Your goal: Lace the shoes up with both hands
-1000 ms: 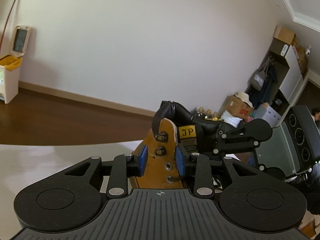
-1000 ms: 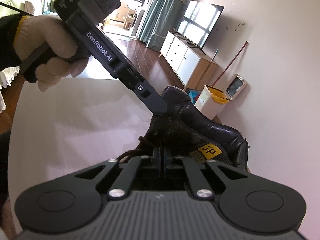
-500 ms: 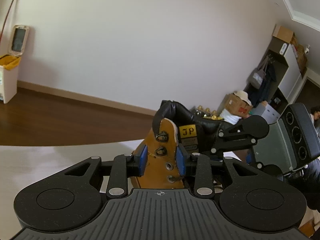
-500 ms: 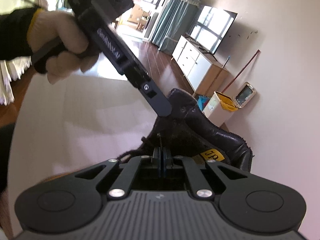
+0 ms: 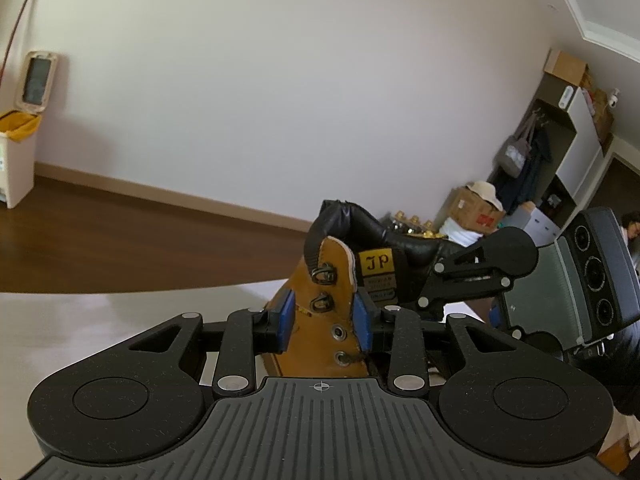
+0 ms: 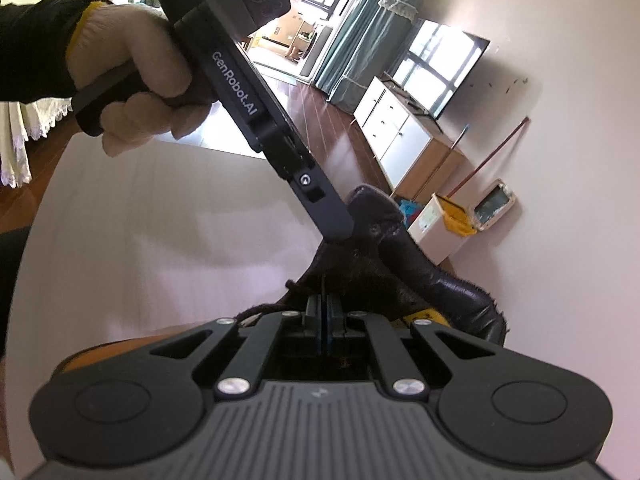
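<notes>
A tan boot (image 5: 316, 360) with a black collar (image 5: 360, 220) and a yellow JP tag stands on the white table (image 5: 100, 320). My left gripper (image 5: 324, 320) is shut on the boot's eyelet flap, one blue pad on each side of it. In the right wrist view the boot (image 6: 440, 284) shows only its black collar. There my right gripper (image 6: 323, 312) is shut on a thin dark lace end (image 6: 323, 286) that sticks up between the pads. The left tool's finger (image 6: 332, 220) reaches down to the collar, held by a gloved hand (image 6: 132, 64). The right tool's linkage (image 5: 476, 272) sits just behind the tongue.
A white bin with a yellow liner (image 5: 16, 148) stands by the wall on the wooden floor. Boxes and a coat shelf (image 5: 476, 208) fill the far right corner. A white TV cabinet (image 6: 404, 136) runs along the wall. The table edge (image 6: 224, 152) is near the gloved hand.
The right wrist view has rolled, so the room now sits tilted in it, and the lace end shows above the pads. The left gripper has kept its hold and place.
</notes>
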`<action>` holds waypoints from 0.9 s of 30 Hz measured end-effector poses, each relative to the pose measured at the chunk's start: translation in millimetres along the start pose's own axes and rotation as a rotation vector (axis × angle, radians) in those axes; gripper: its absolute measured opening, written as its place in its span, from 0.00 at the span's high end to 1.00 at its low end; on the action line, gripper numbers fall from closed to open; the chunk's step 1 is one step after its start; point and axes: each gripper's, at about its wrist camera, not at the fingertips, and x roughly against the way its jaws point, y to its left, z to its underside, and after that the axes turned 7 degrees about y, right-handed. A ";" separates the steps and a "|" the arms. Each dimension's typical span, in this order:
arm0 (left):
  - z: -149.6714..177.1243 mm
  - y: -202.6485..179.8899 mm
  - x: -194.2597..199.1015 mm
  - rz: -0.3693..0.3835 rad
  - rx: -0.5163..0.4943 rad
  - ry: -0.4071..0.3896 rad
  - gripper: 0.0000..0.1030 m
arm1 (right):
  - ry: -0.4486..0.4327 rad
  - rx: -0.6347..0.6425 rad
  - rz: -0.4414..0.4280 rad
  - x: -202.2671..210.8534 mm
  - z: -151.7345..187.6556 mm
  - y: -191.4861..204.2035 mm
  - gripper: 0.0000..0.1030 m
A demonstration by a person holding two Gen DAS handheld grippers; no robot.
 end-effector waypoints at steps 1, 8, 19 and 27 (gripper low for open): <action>0.0 -0.3 0.0 0.000 -0.001 -0.001 0.66 | -0.003 0.009 0.006 -0.7 -1.0 1.3 0.97; 4.6 -5.4 0.7 0.030 -0.046 0.001 0.65 | -0.001 0.072 0.032 -4.3 -3.3 8.9 0.96; 32.1 20.8 8.2 0.099 -0.023 -0.066 0.67 | -0.010 0.062 0.034 -4.0 5.9 13.9 0.96; 28.4 26.8 -12.2 0.194 -0.052 -0.052 0.85 | -0.021 0.064 0.030 -3.7 8.2 8.3 0.96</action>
